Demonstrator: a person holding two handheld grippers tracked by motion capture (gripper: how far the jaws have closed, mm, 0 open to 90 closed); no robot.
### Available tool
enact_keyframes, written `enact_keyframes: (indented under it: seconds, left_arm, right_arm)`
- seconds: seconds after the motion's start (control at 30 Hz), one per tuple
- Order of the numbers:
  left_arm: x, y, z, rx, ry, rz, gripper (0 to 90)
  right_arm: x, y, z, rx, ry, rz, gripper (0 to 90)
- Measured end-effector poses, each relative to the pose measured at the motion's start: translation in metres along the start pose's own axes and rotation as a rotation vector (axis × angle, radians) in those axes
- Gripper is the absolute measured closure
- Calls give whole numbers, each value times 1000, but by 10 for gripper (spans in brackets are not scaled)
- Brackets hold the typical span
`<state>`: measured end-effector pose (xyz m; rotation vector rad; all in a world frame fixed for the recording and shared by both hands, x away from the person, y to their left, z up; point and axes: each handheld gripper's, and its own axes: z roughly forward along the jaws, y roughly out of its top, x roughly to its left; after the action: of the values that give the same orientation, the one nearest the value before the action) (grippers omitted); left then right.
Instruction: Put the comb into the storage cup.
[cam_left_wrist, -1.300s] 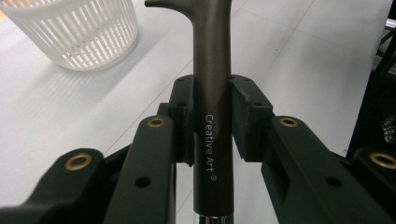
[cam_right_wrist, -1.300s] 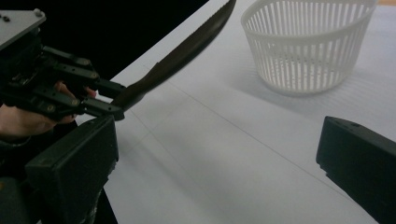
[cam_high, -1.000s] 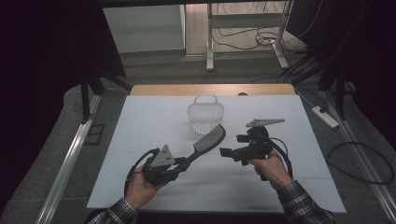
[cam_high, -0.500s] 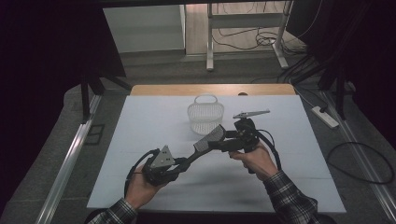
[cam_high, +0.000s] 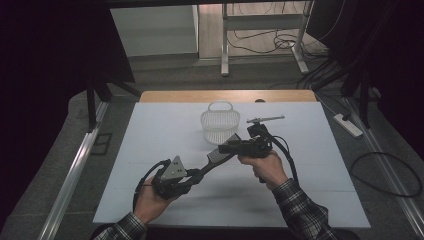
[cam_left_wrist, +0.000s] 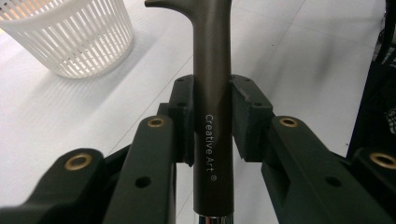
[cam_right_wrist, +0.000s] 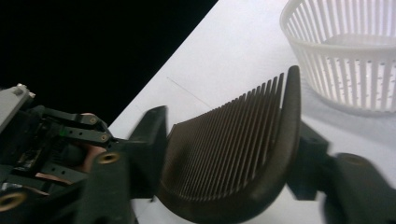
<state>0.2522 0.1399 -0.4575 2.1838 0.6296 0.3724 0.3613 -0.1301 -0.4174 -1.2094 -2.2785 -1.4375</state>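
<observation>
1. Comb (cam_right_wrist: 233, 158), dark, wide-toothed, "Creative Art" on its handle (cam_left_wrist: 212, 116), held above the table (cam_high: 150, 150).
2. Left gripper (cam_left_wrist: 212, 121) is clamped on the handle; right gripper (cam_right_wrist: 229, 158) brackets the toothed head, jaws at both edges, closing.
3. White slatted basket (cam_high: 220, 125) stands just beyond both.
4. Handover: seat the right grip firmly before the left releases.

Lab or recording studio; white-topped table (cam_high: 150, 150) boxed in by black curtains (cam_high: 50, 75); metal rails (cam_high: 75, 170) along sides; loose cables (cam_high: 280, 42) and power strip (cam_high: 347, 125) on grey floor.
</observation>
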Motion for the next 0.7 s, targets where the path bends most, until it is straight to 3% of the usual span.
enact_keyframes:
  seconds: [0.07,0.27,0.7]
  left_arm:
    - [0,0,0,4,-3,2,716]
    - [1,0,1,4,-11,-4,716]
    - [1,-2,9,45,-25,3,714]
  right_arm:
    - [0,0,0,1,14,11,545]
    - [-3,-1,-2,-16,31,41,706]
    - [-7,-2,-1,-11,138,150,834]
